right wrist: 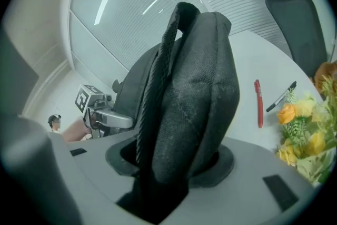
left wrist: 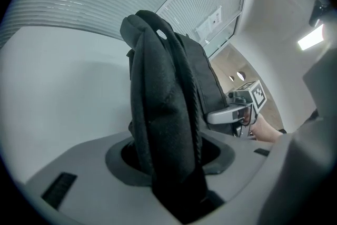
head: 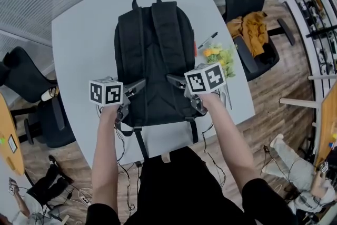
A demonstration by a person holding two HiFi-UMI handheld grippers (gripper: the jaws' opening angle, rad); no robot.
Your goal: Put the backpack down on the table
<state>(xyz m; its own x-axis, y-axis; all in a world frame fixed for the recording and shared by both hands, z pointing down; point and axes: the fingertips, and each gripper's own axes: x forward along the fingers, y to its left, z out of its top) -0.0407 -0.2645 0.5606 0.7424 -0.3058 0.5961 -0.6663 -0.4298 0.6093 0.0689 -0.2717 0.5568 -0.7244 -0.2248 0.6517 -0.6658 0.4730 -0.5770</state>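
A black backpack [head: 154, 55] lies lengthwise on the white table [head: 84, 45], back panel up and carry handle at the far end. My left gripper [head: 138, 85] is shut on its left padded shoulder strap [left wrist: 163, 113], which fills the gap between the jaws. My right gripper [head: 172, 79] is shut on the right shoulder strap [right wrist: 195, 97] in the same way. Each gripper view shows the other gripper across the pack: the right gripper [left wrist: 231, 112] and the left gripper [right wrist: 108, 117]. Whether the pack's near end rests on the table I cannot tell.
A red pen [right wrist: 258, 103], a black marker [right wrist: 281, 96] and yellow artificial flowers [head: 220, 58] lie on the table right of the pack. An office chair with an orange jacket [head: 251, 29] stands at the right, another chair [head: 31, 97] at the left. Cables lie on the floor below.
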